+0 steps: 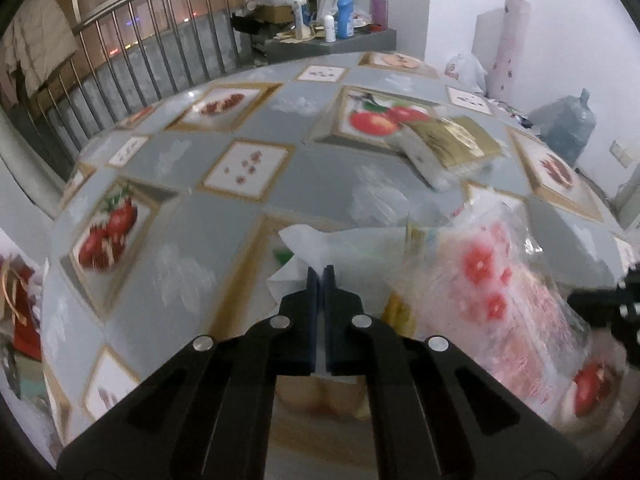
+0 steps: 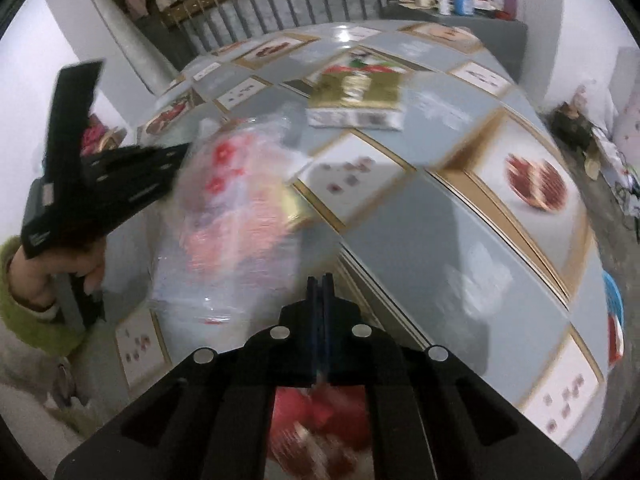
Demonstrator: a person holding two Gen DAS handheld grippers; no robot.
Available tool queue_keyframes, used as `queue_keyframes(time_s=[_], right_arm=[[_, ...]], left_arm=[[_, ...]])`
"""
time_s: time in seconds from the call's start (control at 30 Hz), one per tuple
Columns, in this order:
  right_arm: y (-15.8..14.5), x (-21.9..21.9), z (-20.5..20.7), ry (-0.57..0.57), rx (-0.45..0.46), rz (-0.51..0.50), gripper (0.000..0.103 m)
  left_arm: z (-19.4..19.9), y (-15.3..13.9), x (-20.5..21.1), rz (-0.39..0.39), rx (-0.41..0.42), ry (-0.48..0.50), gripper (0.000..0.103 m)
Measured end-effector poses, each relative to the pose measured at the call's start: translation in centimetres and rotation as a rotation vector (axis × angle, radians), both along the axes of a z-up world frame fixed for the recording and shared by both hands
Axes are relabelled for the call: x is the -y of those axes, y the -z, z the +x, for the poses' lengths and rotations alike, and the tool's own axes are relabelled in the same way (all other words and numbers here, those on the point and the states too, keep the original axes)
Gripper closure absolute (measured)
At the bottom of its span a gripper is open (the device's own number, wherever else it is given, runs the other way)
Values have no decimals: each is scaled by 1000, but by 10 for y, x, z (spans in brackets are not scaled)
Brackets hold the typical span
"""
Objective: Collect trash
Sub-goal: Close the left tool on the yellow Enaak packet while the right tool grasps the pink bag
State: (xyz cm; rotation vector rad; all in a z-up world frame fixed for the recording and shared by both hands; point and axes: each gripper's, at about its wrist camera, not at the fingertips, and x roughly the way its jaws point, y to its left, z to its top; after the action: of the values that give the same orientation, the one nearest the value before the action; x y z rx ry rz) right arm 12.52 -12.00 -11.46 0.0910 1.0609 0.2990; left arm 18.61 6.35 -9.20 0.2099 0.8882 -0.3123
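Left gripper (image 1: 321, 270): jaws are being held closed, a thin edge of white plastic pinched between them.
Right gripper (image 2: 320, 278): jaws are being pressed together beside the bag; any hold cannot be told.
Trash bag (image 2: 236, 216): clear, red-flowered, is being rested on the table (image 2: 460, 216).
Gold packet (image 1: 448, 142): is being left farther back on the table.

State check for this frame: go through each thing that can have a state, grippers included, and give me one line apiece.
Left gripper: shut, a thin white edge in the slit.
Right gripper: shut; whether it pinches the bag is unclear.
Plastic bag: filled, bulging, resting on the table.
Gold box: lying flat on the table, apart from the bag.
Blue bottle: upright on the far counter.
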Motion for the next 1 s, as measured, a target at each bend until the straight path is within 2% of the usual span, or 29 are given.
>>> queue_keyframes(time_s=[0.1, 0.2, 0.3, 0.43, 0.5, 0.57, 0.63, 0.67, 0.73, 0.8, 0.83, 1.0], right_arm=[[0, 19, -19, 39, -17, -11, 101], [0, 36, -35, 81, -35, -16, 101], [2, 49, -46, 117, -47, 21, 101], [3, 57, -48, 135, -67, 162, 100], [1, 57, -48, 118, -80, 247, 99], [0, 56, -48, 108, -84, 279, 95], [0, 49, -49, 83, -118, 367, 66], [0, 49, -49, 83, -118, 367, 62], [3, 41, -50, 71, -152, 405, 61], [12, 39, -56, 82, -236, 468, 61], [12, 39, -56, 82, -236, 468, 61], [30, 41, -69, 142, -328, 617, 61]], left_arm=[[-22, 0, -2, -17, -14, -15, 102], [-42, -1, -8, -84, -49, -47, 102], [-56, 0, -13, -130, -66, -52, 102], [-57, 1, -26, -229, -82, -83, 101], [-59, -6, -36, -267, -65, -104, 92], [-66, -17, -46, -298, -18, -111, 83], [-71, -26, -53, -335, 3, -100, 76], [-75, -29, -56, -359, -1, -78, 71], [-83, -31, -55, -382, -23, -35, 68], [-89, -30, -52, -383, -40, -8, 68], [-92, -28, -50, -376, -47, 1, 68], [-100, -18, -36, -384, -76, 40, 68]])
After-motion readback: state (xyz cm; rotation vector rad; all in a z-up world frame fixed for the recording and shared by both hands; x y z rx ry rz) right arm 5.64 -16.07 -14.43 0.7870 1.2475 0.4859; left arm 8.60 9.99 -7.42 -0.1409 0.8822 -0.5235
